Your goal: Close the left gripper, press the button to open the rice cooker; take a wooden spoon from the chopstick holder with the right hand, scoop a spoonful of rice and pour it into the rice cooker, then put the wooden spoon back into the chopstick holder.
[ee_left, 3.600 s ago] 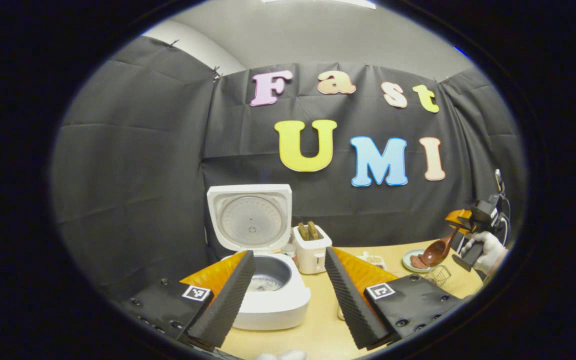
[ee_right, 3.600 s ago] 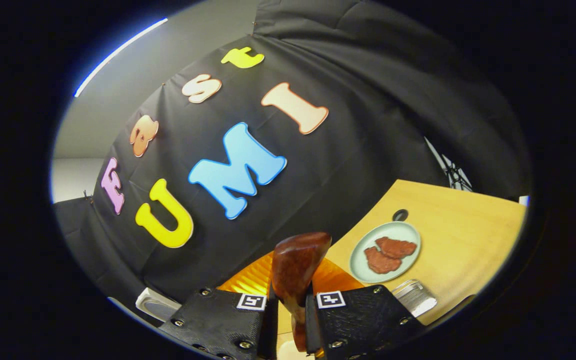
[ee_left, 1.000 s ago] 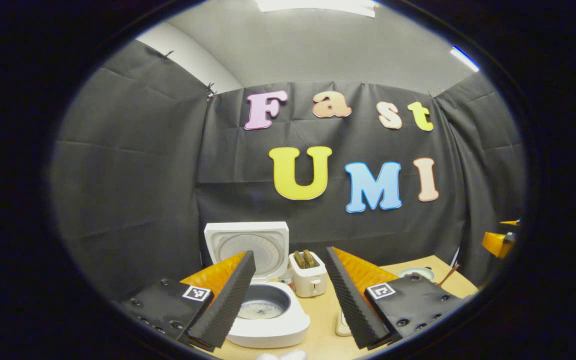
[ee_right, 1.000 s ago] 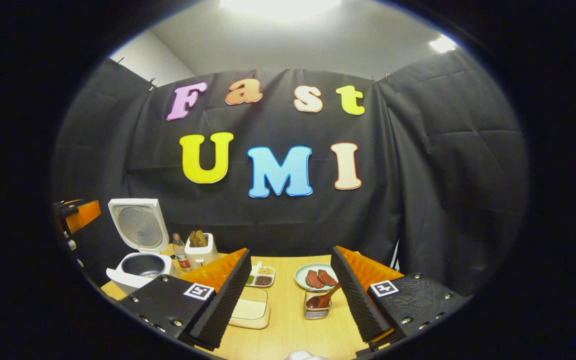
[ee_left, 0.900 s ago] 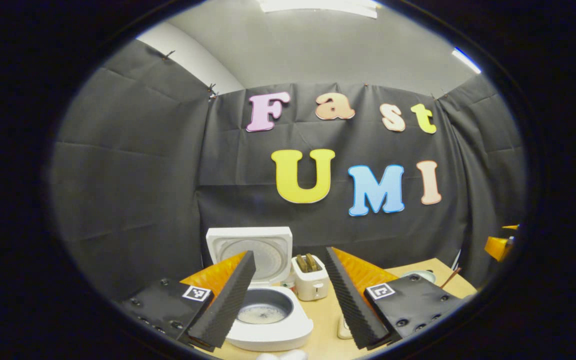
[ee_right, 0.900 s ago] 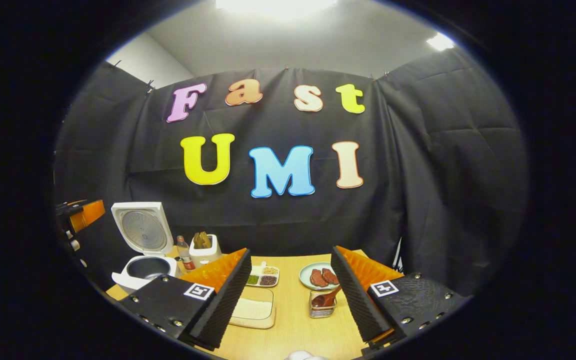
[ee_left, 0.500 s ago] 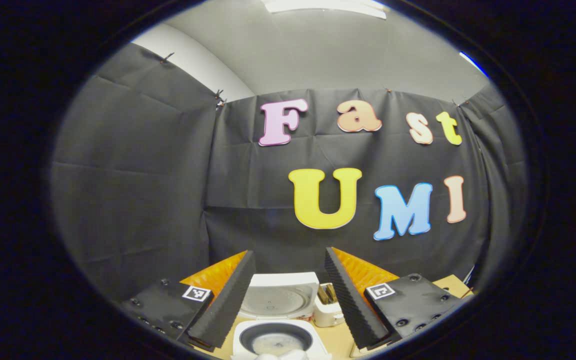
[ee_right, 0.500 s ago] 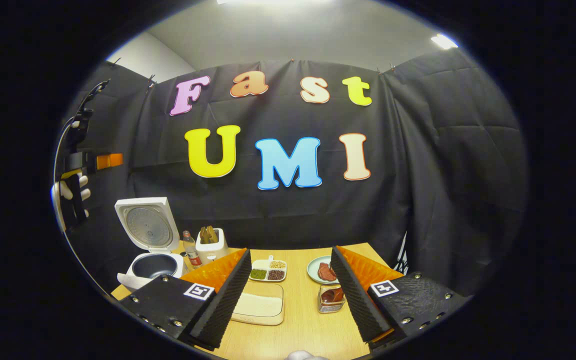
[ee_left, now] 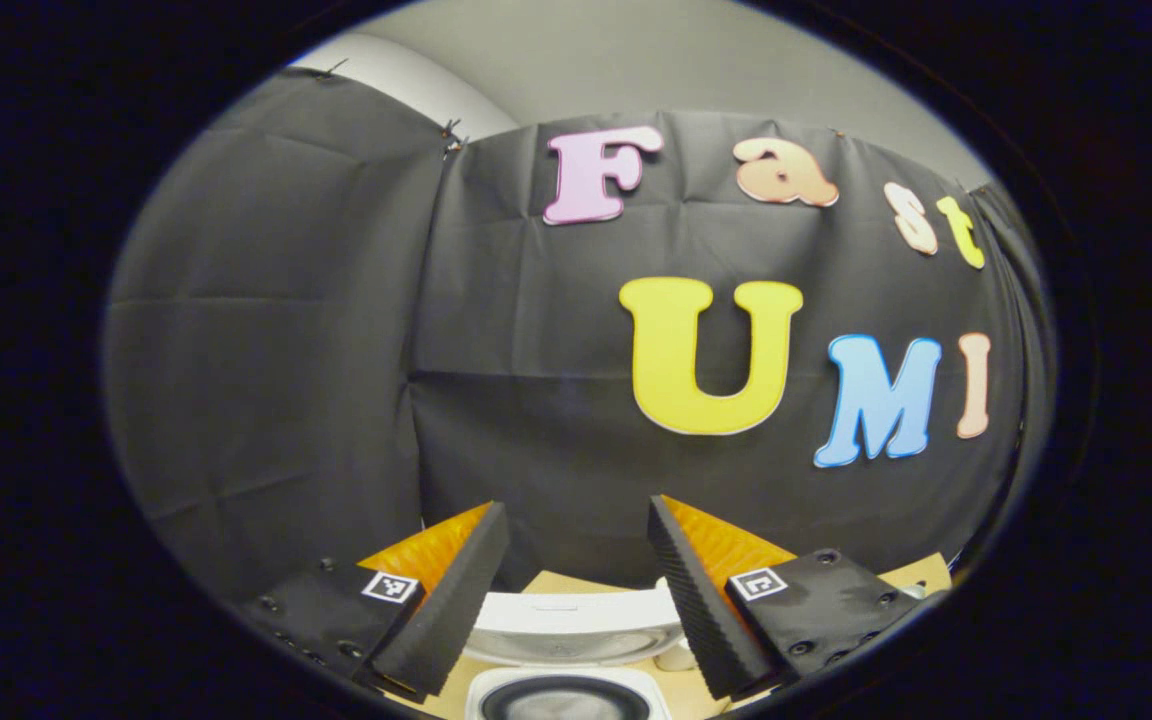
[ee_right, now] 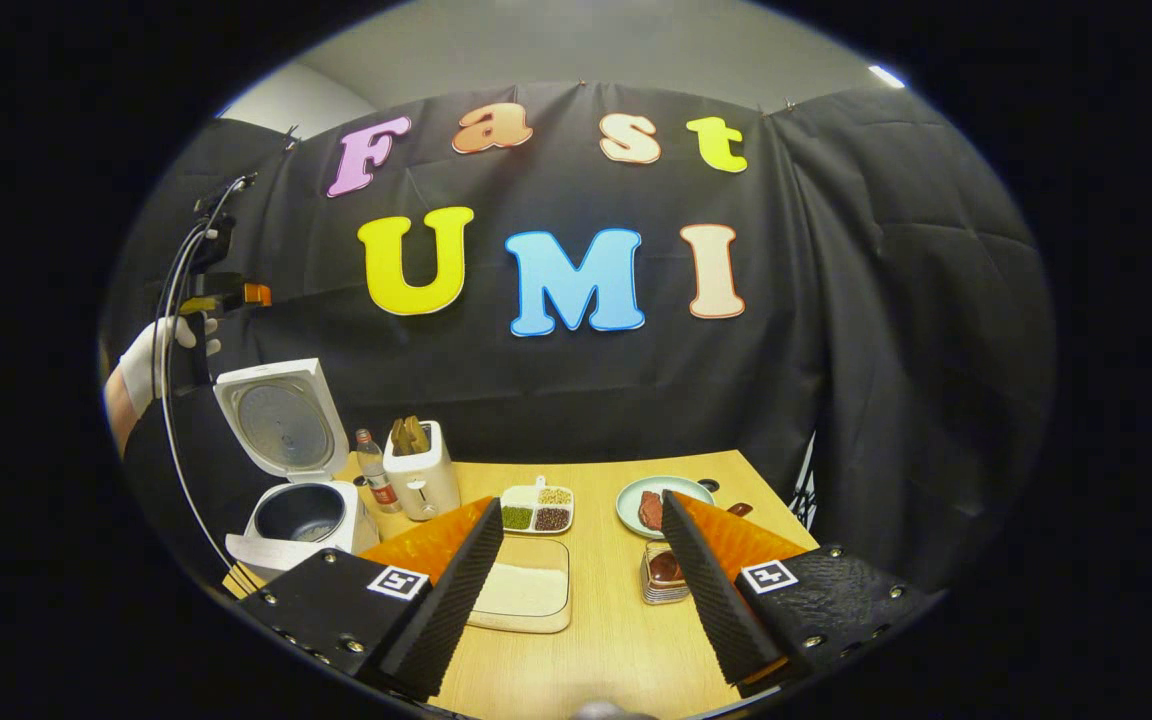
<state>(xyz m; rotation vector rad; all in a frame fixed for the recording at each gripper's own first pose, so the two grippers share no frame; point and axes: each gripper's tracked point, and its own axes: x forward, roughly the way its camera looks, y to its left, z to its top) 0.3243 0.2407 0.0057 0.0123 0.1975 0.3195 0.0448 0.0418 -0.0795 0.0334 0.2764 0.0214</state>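
My right gripper (ee_right: 578, 575) hangs released over the table (ee_right: 626, 640) (spoon (ee_right: 664, 566) in holder (ee_right: 663, 585)); left gripper (ee_left: 568, 580) released above the rice cooker (ee_left: 566, 640).

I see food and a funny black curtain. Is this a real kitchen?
Probably not: it looks like a pretend kitchen in a recording booth. A wooden table holds an open rice cooker, a toaster and a plate of meat, with black cloth walls around.
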